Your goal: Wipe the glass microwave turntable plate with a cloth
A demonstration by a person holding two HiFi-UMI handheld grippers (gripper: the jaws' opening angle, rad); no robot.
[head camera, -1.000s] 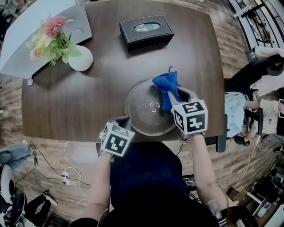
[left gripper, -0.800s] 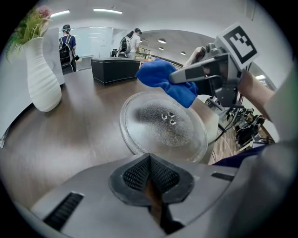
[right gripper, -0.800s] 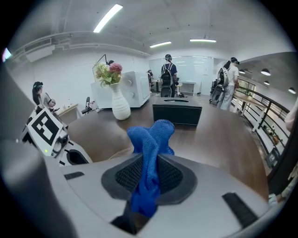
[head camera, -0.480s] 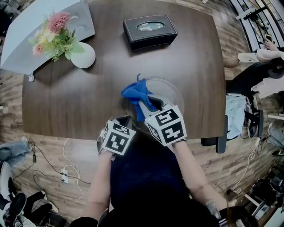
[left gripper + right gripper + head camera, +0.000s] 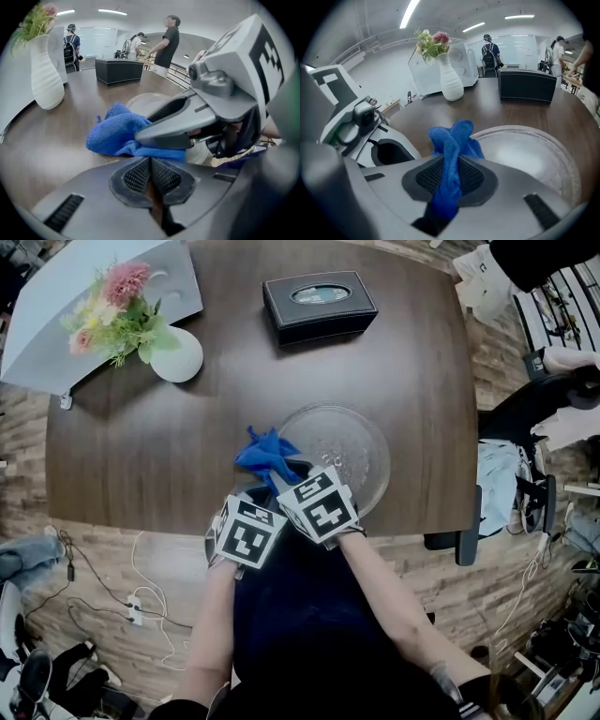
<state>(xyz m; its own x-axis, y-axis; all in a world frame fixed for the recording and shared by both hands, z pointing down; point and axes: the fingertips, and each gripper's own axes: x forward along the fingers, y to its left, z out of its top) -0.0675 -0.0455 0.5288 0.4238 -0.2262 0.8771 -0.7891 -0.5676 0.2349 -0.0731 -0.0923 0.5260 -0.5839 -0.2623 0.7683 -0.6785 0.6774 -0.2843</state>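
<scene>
Pinching the blue cloth point(image 5: 452, 140), the right gripper point(image 5: 450, 180) is holding it at the nine o'clock rim of the plate point(image 5: 525, 159). The left gripper point(image 5: 150, 176) is pressing its jaws together, empty. Specks are showing on the glass, so wiping seems unfinished.

Left gripper point(image 5: 150, 161): you are pointing it steeply down, jaws pressed together, nothing between the pads.

Right gripper point(image 5: 451, 169): you are clamping its jaws on a blue cloth point(image 5: 451, 140), which is bunching out past the tips. You are holding it crosswise just ahead of the left jaws' tips.

Left forearm point(image 5: 211, 634): you are reaching straight forward.

Right forearm point(image 5: 384, 601): you are angling it inward.
</scene>
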